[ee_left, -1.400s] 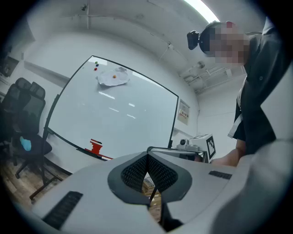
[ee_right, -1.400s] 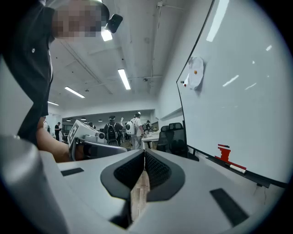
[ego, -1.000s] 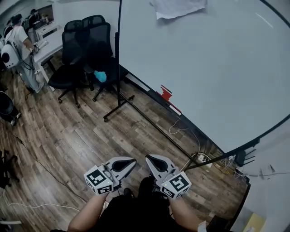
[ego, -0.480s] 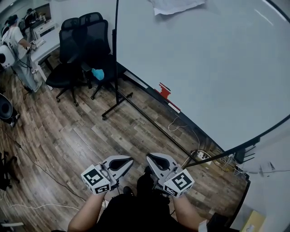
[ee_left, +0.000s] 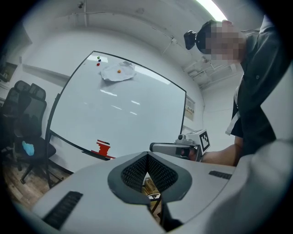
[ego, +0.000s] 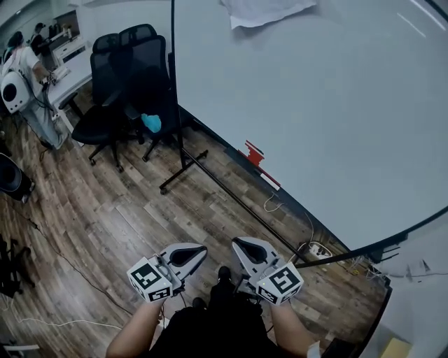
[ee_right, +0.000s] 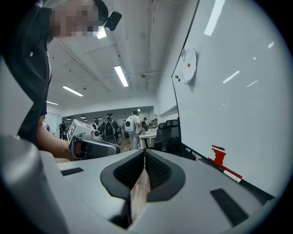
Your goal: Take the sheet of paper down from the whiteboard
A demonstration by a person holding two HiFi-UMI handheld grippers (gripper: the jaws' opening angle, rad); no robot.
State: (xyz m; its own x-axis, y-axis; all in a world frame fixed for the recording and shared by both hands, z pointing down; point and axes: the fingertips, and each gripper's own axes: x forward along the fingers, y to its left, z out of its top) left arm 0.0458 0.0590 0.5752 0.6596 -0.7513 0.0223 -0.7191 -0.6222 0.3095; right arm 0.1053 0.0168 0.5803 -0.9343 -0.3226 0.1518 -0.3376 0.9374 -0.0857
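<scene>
A crumpled white sheet of paper (ego: 262, 10) hangs high on the whiteboard (ego: 315, 105), pinned by a small orange magnet. It also shows in the left gripper view as paper (ee_left: 118, 72) and in the right gripper view as paper (ee_right: 188, 65). My left gripper (ego: 203, 250) and right gripper (ego: 236, 243) are held side by side low in front of the person, well short of the board and far below the sheet. Both point roughly level. The left gripper (ee_left: 147, 157) and the right gripper (ee_right: 144, 153) are shut with nothing between the pads.
A red eraser (ego: 253, 152) sits on the board's bottom rail. The board's black stand foot (ego: 183, 171) and loose cables (ego: 280, 203) with a power strip (ego: 315, 248) lie on the wood floor. Black office chairs (ego: 129, 77) stand left; a person (ego: 28, 77) works at a desk.
Both grippers have moved together a little toward the whiteboard, which now sits slightly nearer in the head view. Their jaws stay shut and empty.
</scene>
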